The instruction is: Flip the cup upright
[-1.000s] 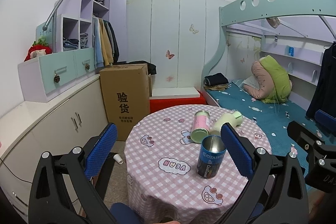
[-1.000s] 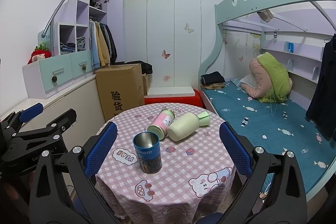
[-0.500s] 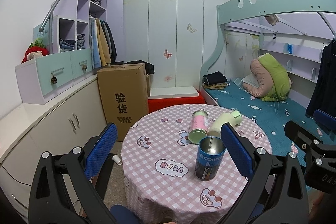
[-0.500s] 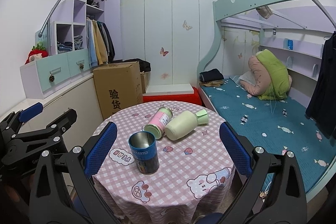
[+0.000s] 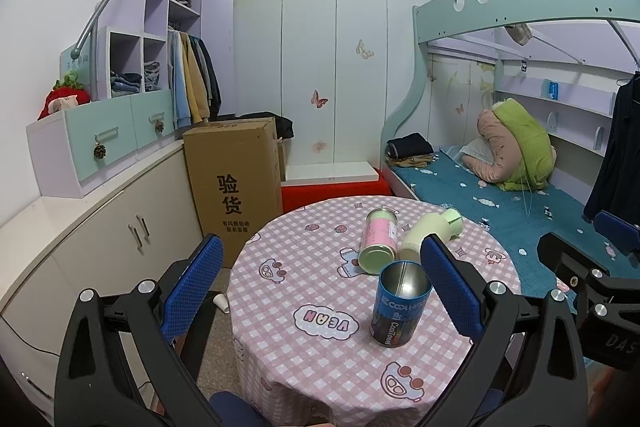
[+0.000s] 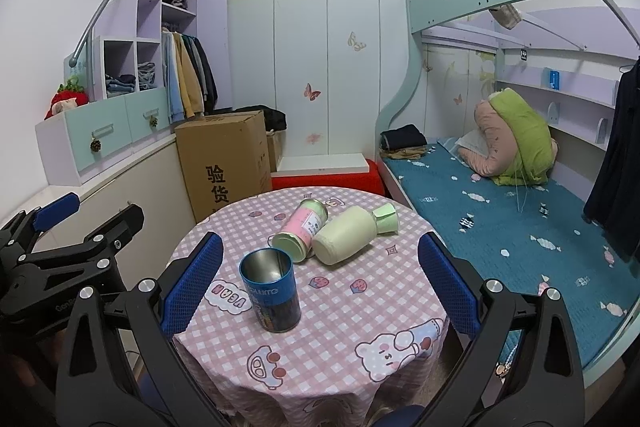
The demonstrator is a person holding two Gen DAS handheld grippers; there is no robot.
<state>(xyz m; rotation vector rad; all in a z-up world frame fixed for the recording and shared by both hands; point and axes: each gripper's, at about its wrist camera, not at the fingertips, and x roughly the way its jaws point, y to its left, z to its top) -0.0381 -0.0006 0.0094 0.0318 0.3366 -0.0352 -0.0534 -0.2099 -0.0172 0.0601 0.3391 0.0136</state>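
Blue-labelled and metal-bodied, the cup (image 5: pixel 401 300) stands upright on the round table (image 5: pixel 304 367), its open mouth up and its bare steel inside catching the light; white lettering runs round the band under the rim, with darker print lower on the wall; it rests near the middle of the pink checked tablecloth (image 6: pixel 340 343), apart from everything else on it.

At about 12 o'clock from the cup in the left wrist view lie two things on their sides: a pink tin (image 5: pixel 377 241) with a pale green end facing the camera, and a cream bottle (image 5: pixel 429 233) with a green cap, the two touching each other; the cup sits just in front of them without contact.

The left gripper (image 5: pixel 320 287) has its blue-padded fingers (image 5: pixel 194 285) spread wide and grips nothing; the cup shows between them, close to the right-hand pad at roughly 3 o'clock from the gap's middle, though farther off than the pads.

The right gripper (image 6: pixel 320 285) is likewise spread wide and empty; here the cup (image 6: pixel 271 290) shows between the fingers (image 6: pixel 448 287), toward the left-hand pad at about 9 o'clock, again beyond the tips and untouched; the left gripper's black frame appears at the far left edge of this view.

A cardboard box (image 6: pixel 224 163) stands on the floor beyond the table at about 11 o'clock.
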